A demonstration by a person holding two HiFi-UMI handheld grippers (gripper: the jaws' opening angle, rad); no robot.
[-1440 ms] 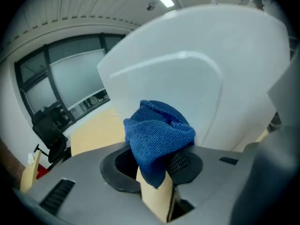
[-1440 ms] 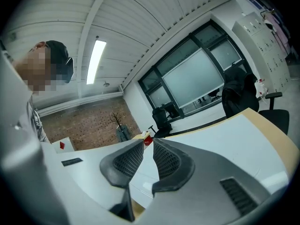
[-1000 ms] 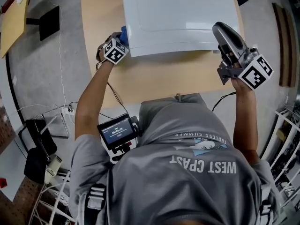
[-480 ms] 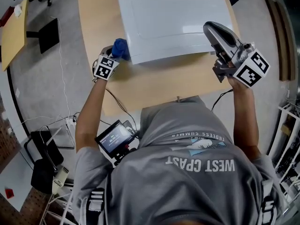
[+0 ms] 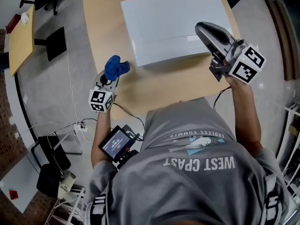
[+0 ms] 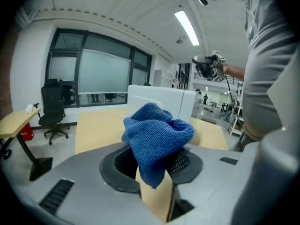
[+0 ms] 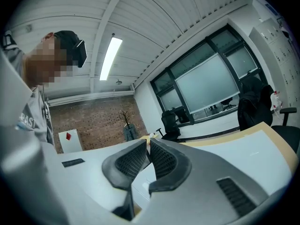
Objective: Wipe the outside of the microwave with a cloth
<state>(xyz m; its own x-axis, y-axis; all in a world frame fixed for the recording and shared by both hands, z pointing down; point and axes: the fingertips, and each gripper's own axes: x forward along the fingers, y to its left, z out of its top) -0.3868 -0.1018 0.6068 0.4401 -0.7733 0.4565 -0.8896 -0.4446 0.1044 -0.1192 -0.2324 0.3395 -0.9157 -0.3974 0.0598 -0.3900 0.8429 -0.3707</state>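
Cloth, blue and bunched into a loose wad, was clamped between the jaws of the left tool. It was held just off the near left corner of the microwave, apart from its casing. In the left gripper view the same cloth filled the gap between the two dark ribbed pads of that tool, with most of the fabric standing up above them and one corner hanging down between them. Beyond it the microwave showed as a white box standing on the pale wooden desk.

From the head view, the microwave was a plain white box seen from above, resting on the desk, with bare wood on the person's side of it. The right tool was on the microwave's right side, its tips over the near right corner of the top panel; whether they touched the panel could not be told. In the right gripper view this tool had its jaws drawn together, the pads meeting at the tips with nothing between them.

To the left of the microwave, past the desk's edge, an office chair stood beside a smaller yellow desk.
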